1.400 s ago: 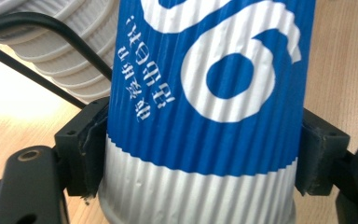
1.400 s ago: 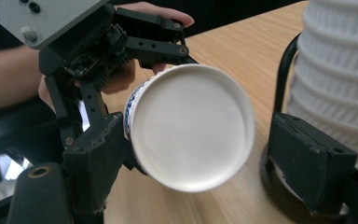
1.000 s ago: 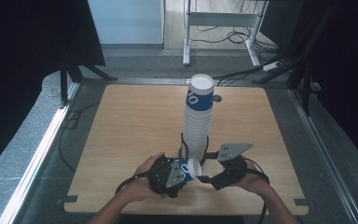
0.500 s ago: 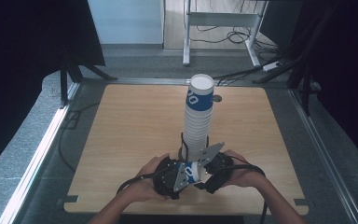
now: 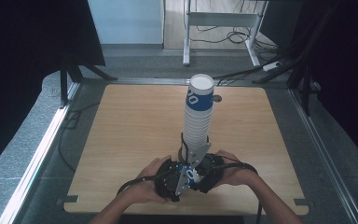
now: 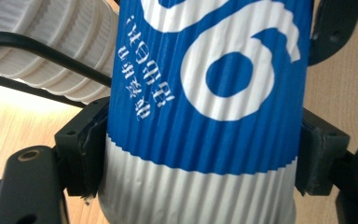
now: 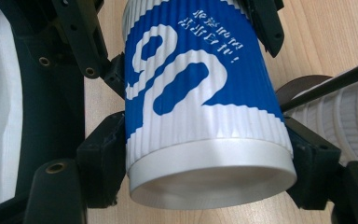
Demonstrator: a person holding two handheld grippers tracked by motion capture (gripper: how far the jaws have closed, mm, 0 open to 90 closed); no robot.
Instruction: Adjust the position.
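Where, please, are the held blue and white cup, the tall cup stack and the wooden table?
held cup (image 7: 186,93), right gripper view, blue printed side wall.
cup stack (image 5: 198,119), high view, ribbed white middle.
wooden table (image 5: 135,121), high view, bare top left of the stack.

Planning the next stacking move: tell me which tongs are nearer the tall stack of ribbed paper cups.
Right, narrowly. The right tongs, just closed on the blue-and-white ribbed paper cup, sit at the foot of the stack; the left tongs grip it farther left.

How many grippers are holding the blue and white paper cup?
2. The left gripper clamps the blue and white paper cup across its ribbed wall, and the right gripper has just been closing on it near its rim, at the table's near edge.
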